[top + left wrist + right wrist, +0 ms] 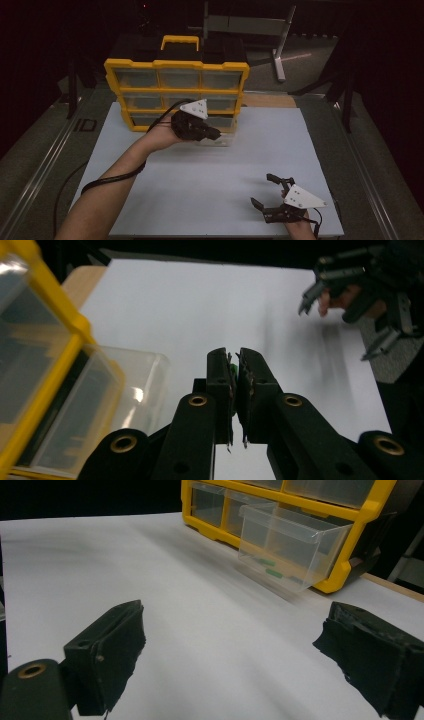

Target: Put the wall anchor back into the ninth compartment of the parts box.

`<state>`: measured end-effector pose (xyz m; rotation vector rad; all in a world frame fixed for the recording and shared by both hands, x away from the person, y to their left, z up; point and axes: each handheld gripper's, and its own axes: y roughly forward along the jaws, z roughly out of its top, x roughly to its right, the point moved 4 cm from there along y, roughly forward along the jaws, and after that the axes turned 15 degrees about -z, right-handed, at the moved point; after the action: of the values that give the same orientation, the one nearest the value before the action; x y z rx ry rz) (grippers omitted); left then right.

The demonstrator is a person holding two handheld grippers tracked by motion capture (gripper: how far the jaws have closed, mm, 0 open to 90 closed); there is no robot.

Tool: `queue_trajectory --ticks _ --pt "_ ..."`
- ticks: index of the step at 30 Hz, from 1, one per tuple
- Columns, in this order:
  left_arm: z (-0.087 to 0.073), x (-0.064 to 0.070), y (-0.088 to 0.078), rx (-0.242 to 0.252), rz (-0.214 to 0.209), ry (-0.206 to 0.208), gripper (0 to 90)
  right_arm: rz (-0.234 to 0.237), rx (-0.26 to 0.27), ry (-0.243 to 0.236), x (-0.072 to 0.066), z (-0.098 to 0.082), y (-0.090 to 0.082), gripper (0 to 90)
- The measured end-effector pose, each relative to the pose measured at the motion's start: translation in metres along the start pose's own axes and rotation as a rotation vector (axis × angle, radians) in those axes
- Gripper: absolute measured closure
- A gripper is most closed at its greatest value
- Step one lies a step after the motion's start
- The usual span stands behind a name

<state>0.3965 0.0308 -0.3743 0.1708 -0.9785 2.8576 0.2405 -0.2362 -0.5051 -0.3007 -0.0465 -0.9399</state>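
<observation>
Nearest, the right hand-held gripper [272, 196] rests on the white bench [210, 175], well apart from the yellow organizer [176, 92], its jaws spread wide with nothing between them. Between it and the organizer, the left hand-held gripper [234, 371] is raised just in front of the organizer's bottom row, jaws nearly together and pinching a small green piece [233, 369]. Beside it, one clear drawer [287, 547] sticks out of the organizer's bottom row, pulled partway; at least two green pieces [270, 567] lie on its floor. The organizer shows three rows of three clear drawers; the contents of the others cannot be made out. Behind the organizer stands a grey metal stand [277, 45].
</observation>
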Motion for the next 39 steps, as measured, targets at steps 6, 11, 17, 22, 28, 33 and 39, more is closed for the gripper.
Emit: queue_trajectory --ticks 6,11,17,22,28,33,39 --pt "0.005 -0.012 -0.006 0.015 0.023 -0.009 84.9 0.0 0.002 -0.001 0.0 0.0 0.0 9.7" --pt "0.008 -0.023 -0.009 0.043 0.031 -0.027 84.9 0.001 0.002 -0.001 0.0 0.0 0.0 9.7" --pt "0.006 -0.034 -0.006 0.069 0.04 -0.061 84.9 0.001 0.0 0.001 0.0 0.0 0.0 9.7" --pt "0.0 -0.045 -0.003 0.092 0.05 -0.106 84.9 0.003 0.001 0.003 0.0 0.0 0.0 9.7" --pt "-0.01 -0.054 0.002 0.107 0.065 -0.152 84.8 0.005 -0.001 0.003 0.0 -0.001 0.001 9.7" --pt "-0.018 -0.059 0.006 0.102 0.08 -0.173 84.7 0.004 -0.001 -0.001 0.0 -0.001 0.0 9.7" --pt "-0.027 -0.066 0.01 0.114 0.09 -0.231 84.7 0.005 -0.003 -0.002 0.0 -0.001 0.001 9.7"
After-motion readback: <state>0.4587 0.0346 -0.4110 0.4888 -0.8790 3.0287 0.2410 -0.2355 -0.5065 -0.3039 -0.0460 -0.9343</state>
